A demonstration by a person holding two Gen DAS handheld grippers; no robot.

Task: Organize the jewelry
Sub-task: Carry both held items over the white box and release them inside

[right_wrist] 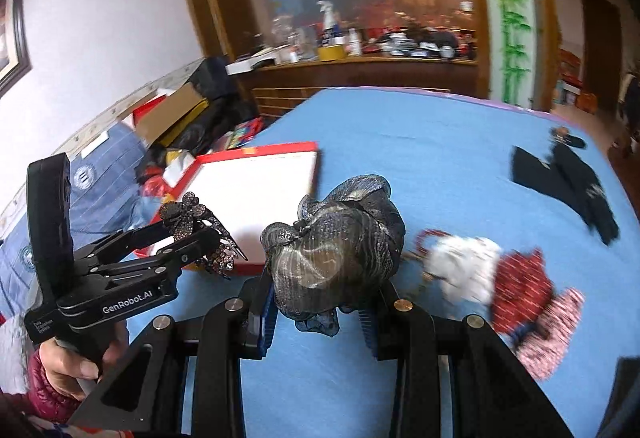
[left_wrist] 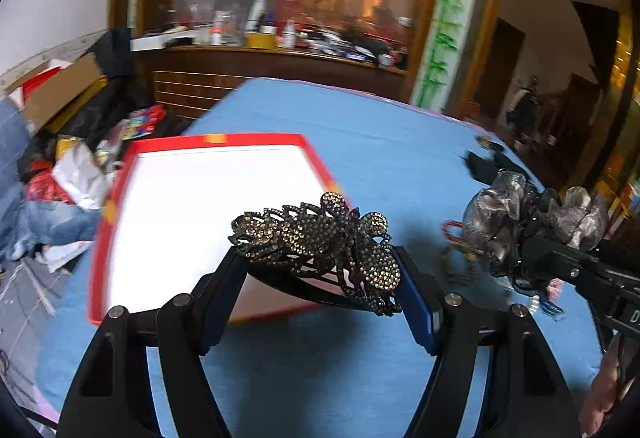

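Left hand-held gripper [left_wrist: 320, 258]: clenched on a rhinestone hair clip [left_wrist: 320, 238], long axis crosswise between the pads, carried above the near edge of the red-rimmed white tray [left_wrist: 116, 198]; tray lies ahead and left, nearest this hand. Right hand-held gripper [right_wrist: 320, 302]: grasping a silver-grey organza scrunchie [right_wrist: 336, 246], held over the blue tabletop [right_wrist: 420, 158]; tray sits ahead-left of it, farther off. Loose red and white accessories [right_wrist: 500, 278] remain on the tabletop at right.
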